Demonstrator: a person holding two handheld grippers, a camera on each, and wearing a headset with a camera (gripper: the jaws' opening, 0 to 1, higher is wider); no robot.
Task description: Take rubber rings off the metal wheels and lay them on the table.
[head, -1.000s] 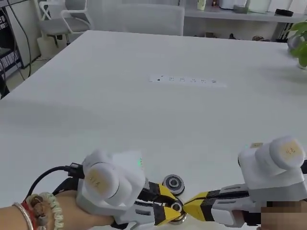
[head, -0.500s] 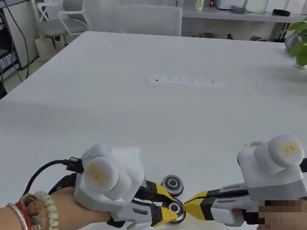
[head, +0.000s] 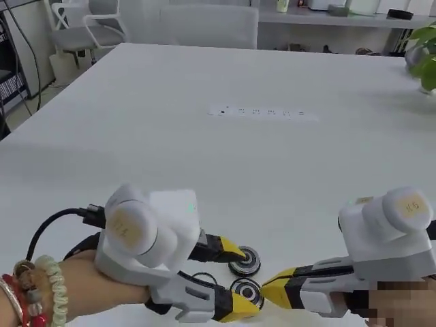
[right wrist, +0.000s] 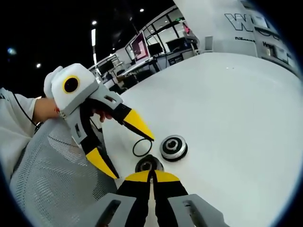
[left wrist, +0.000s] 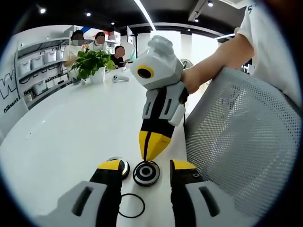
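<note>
Two metal wheels lie near the table's front edge: one [head: 244,261] farther out, one [head: 246,292] closer to me. My left gripper [head: 242,279] is open, with the nearer wheel [left wrist: 146,172] between its jaws and the other wheel [left wrist: 119,165] half behind one jaw. A loose black rubber ring [left wrist: 131,194] lies flat on the table just behind that wheel. My right gripper [head: 267,286] is shut, its tips touching the nearer wheel [right wrist: 148,165]. The right gripper view also has the second wheel [right wrist: 173,147], the ring [right wrist: 133,149] and the open left gripper [right wrist: 125,151].
A white power strip [head: 255,112] lies mid-table. Office chairs [head: 82,27] stand past the far left corner and a plant [head: 426,61] at the far right. A mesh chair back [left wrist: 236,142] is close behind the table's near edge.
My left gripper, shut around the nearer wheel earlier, has opened wide and drawn back to the left. A loose rubber ring now lies between its jaws. The right gripper has barely moved.
</note>
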